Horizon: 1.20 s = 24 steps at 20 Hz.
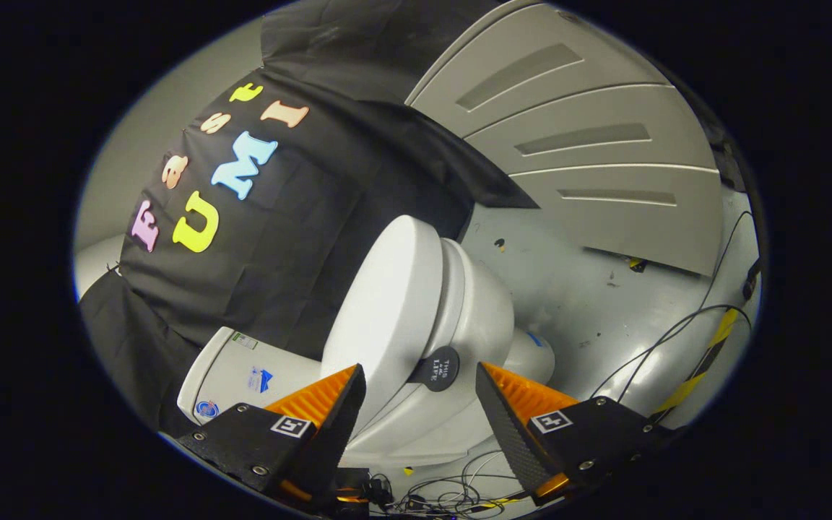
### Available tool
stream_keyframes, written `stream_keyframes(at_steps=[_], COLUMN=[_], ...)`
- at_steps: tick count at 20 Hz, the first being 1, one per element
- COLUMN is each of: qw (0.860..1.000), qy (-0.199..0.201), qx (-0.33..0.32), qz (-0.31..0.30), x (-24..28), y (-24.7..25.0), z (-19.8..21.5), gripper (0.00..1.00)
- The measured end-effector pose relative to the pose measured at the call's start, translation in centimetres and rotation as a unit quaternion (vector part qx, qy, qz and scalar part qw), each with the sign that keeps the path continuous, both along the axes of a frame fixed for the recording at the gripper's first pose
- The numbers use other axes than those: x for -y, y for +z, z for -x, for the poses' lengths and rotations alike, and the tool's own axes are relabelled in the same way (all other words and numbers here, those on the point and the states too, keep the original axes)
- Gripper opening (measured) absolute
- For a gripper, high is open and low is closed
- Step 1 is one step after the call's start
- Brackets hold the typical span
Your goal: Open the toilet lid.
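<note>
A white toilet (474, 318) stands against the black cloth wall, seen rolled sideways. Its white lid (387, 303) lies shut over the seat and bowl. A round dark tab (436, 368) sticks out from the lid's front edge. My gripper (419, 386) is open, and the tab sits between the two fingertips without either one touching it. The left finger (329, 408) is in front of the lid's edge, and the right finger (513, 412) is on the bowl side. The white tank (243, 375) lies behind the lid, next to the left finger.
Grey floor (589, 289) spreads beyond the bowl, with loose cables (676, 332) and a yellow-black striped tape strip (705, 361). A grey panelled door or wall (582, 137) stands farther back. More tangled cables (445, 495) lie below the fingers.
</note>
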<state>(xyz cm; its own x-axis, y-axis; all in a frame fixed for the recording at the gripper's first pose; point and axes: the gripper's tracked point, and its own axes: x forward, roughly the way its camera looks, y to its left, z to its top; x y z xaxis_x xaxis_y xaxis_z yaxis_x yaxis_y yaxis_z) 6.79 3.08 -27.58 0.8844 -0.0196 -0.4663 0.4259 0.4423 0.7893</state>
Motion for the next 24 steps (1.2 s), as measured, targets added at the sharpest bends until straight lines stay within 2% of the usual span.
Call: stream_keyframes(at_steps=[5,7,8,19,20,23,24], qw=[0.999,0.999,0.999,0.998,0.998,0.997,0.997], qy=[-0.025,-0.022,-0.019,0.001,-0.002,-0.008,-0.006], qx=[0.012,-0.006,-0.012,-0.025,-0.023,-0.014,-0.011], qz=[-0.038,-0.039,-0.041,-0.058,-0.063,-0.073,-0.074], x=[0.8,0.8,0.8,0.0,0.2,0.4,0.2], y=[-0.6,-2.1,-2.5,-3.8,-3.7,-3.3,-3.4], z=[-1.3,-1.8,-1.9,-3.5,-3.3,-3.1,-3.3], gripper=[0.94,0.87,0.80,0.37,0.29,0.22,0.17])
